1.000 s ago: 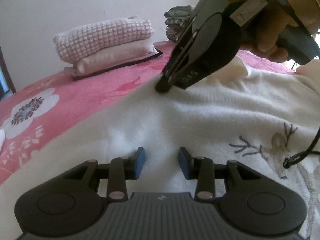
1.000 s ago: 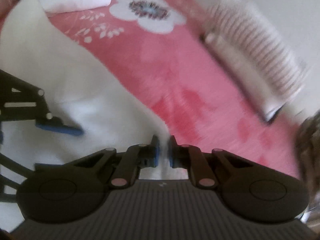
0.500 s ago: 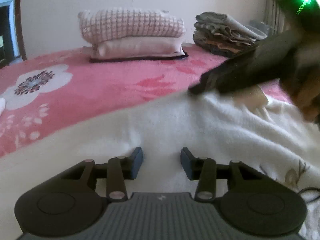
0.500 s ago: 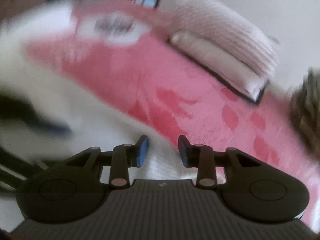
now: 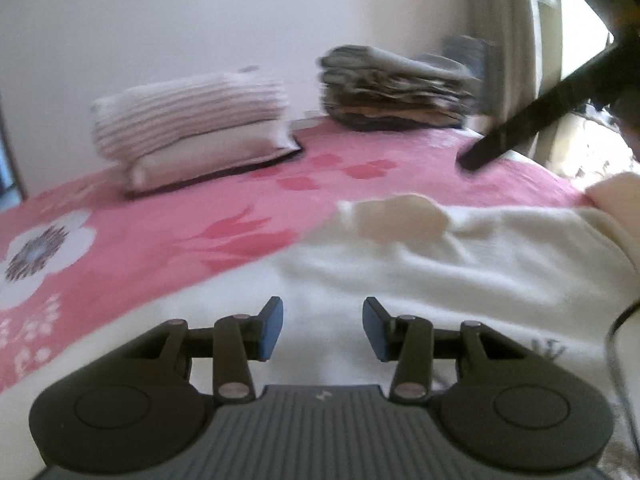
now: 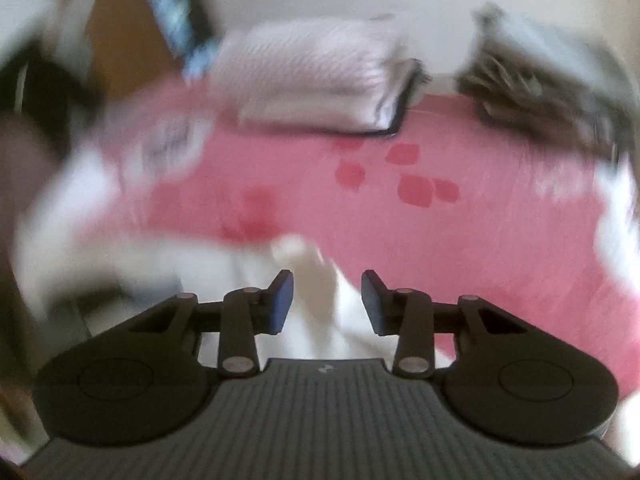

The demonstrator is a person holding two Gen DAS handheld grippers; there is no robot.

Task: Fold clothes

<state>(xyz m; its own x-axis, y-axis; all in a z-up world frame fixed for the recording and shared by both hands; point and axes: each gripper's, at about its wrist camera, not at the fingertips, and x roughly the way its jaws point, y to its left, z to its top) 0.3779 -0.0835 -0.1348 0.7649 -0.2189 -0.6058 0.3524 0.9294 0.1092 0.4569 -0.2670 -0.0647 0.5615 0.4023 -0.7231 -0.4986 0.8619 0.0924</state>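
The white sweater's (image 6: 316, 280) edge has been released by the right gripper (image 6: 326, 300), whose jaws are opening; the gripper has been lifted off the sweater.

Pale wall (image 5: 200, 20) behind bed; pink floral bedspread (image 5: 160, 232); bright window (image 5: 568, 32) at right.

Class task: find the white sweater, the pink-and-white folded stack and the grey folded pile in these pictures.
white sweater (image 5: 460, 272): left wrist view, its wrinkled body.
pink-and-white folded stack (image 5: 192, 120): left wrist view, striped top layer.
grey folded pile (image 5: 392, 92): left wrist view, its front edge.
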